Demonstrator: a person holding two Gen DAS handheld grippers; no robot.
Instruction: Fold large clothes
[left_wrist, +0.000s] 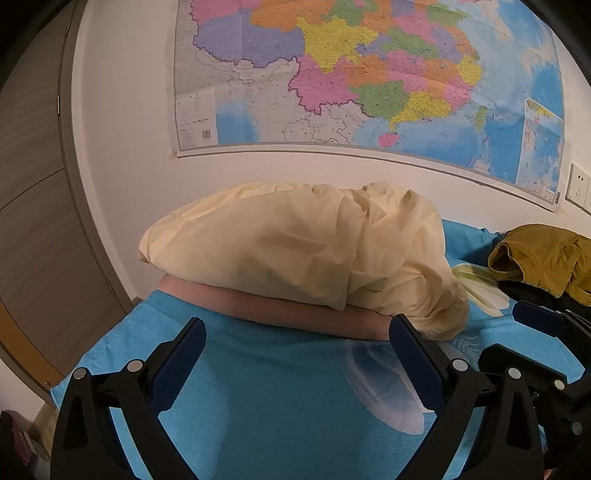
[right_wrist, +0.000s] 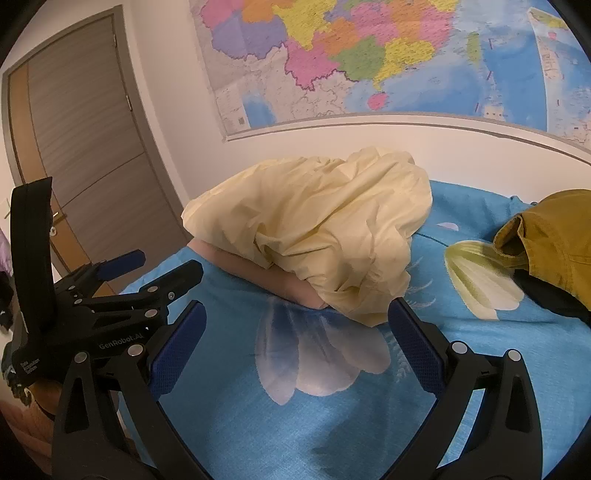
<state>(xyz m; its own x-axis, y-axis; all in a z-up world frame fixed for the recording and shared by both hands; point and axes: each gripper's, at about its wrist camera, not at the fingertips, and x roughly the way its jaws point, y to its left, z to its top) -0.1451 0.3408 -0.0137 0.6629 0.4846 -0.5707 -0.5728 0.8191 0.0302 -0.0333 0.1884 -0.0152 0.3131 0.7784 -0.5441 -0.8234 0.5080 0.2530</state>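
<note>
A crumpled pale yellow garment (left_wrist: 295, 254) lies heaped on a folded pink garment (left_wrist: 295, 310) on the blue bed sheet (left_wrist: 266, 398), against the wall. It also shows in the right wrist view (right_wrist: 325, 229), with the pink garment (right_wrist: 266, 277) under it. My left gripper (left_wrist: 297, 332) is open and empty, just short of the pile. My right gripper (right_wrist: 297, 317) is open and empty, near the yellow garment's front edge. The left gripper also shows at the left of the right wrist view (right_wrist: 162, 271), open.
A mustard-coloured garment (left_wrist: 543, 258) on dark clothing (left_wrist: 535, 295) lies at the right of the bed; it also shows in the right wrist view (right_wrist: 550, 229). A wall map (left_wrist: 369, 74) hangs behind. A door (right_wrist: 85, 147) stands at left. The sheet has white flower prints (right_wrist: 317, 354).
</note>
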